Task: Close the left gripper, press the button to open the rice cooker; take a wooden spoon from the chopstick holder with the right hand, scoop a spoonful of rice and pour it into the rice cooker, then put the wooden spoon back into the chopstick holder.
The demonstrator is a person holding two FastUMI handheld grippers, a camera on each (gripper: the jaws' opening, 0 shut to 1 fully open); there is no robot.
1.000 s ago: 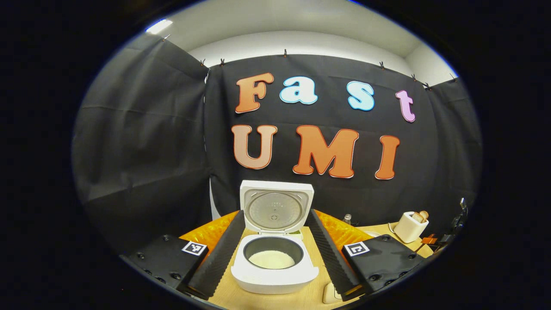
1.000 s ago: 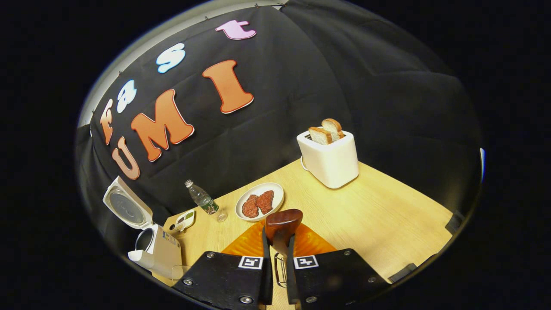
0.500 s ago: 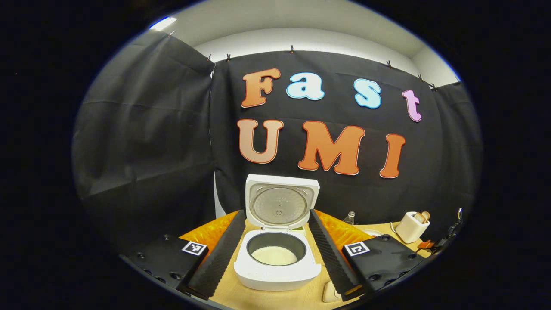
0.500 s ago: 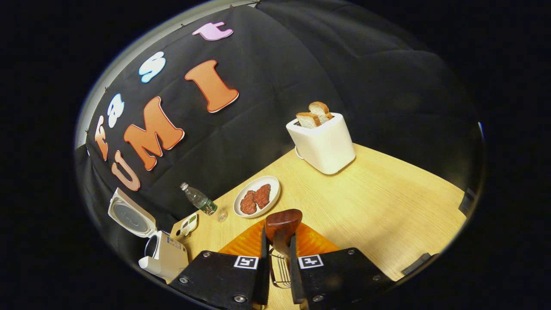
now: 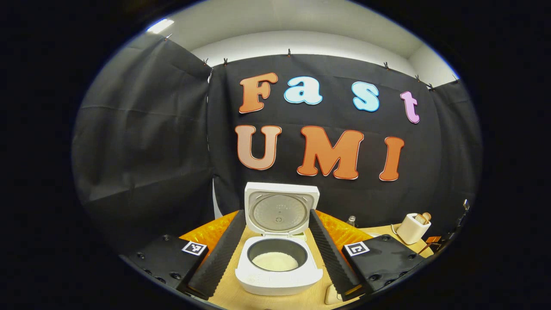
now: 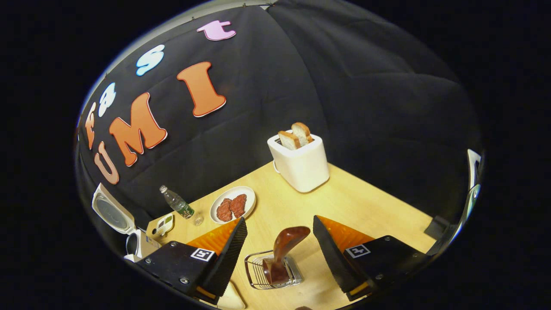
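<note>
We are seeing the right hand-held gripper standing open around the wooden spoon, resting bowl-up in the chopstick holder at 6 o'clock, light, stiff, best pinched mid-handle, left hand-held gripper open before the open rice cooker.

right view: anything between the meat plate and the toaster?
Nothing: in the right gripper view, bare wooden table runs from the plate of meat to the toaster.

White rice cooker, dark pot, pale rice. Reddish-brown wooden spoon in silver wire holder. Light wood-grain bench. White toaster.
</note>
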